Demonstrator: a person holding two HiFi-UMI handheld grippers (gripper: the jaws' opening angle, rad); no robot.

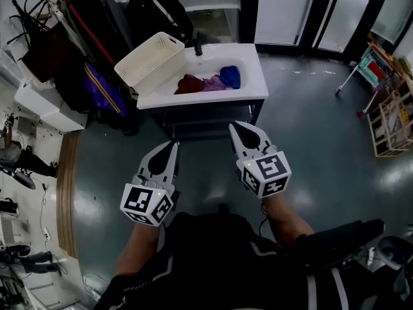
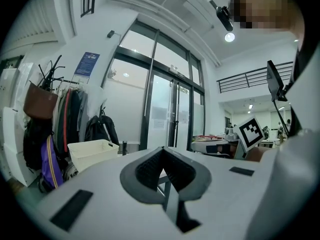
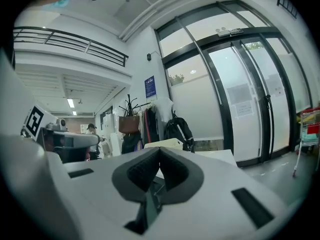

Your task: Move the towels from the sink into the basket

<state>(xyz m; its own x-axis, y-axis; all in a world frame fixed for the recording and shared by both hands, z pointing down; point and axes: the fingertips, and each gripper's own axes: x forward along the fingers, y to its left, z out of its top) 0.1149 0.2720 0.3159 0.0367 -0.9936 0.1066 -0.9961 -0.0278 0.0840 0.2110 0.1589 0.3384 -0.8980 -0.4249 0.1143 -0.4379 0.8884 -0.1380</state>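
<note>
In the head view a white sink [image 1: 251,82] on a dark cabinet holds a dark red towel [image 1: 189,84], a pink one [image 1: 213,83] and a blue one [image 1: 230,76]. A cream slatted basket [image 1: 150,62] rests tilted on the sink's left end. My left gripper [image 1: 171,146] and right gripper [image 1: 235,129] hover over the floor in front of the cabinet, both shut and empty, tips pointing at the sink. The left gripper view shows shut jaws [image 2: 162,158] and the basket [image 2: 93,152]. The right gripper view also shows shut jaws [image 3: 159,153].
A coat rack with bags and jackets [image 1: 84,50] stands left of the sink. Glass doors [image 1: 303,11] line the far wall. A wooden rack [image 1: 390,124] stands at the right. A black tap [image 1: 198,45] rises at the back of the sink.
</note>
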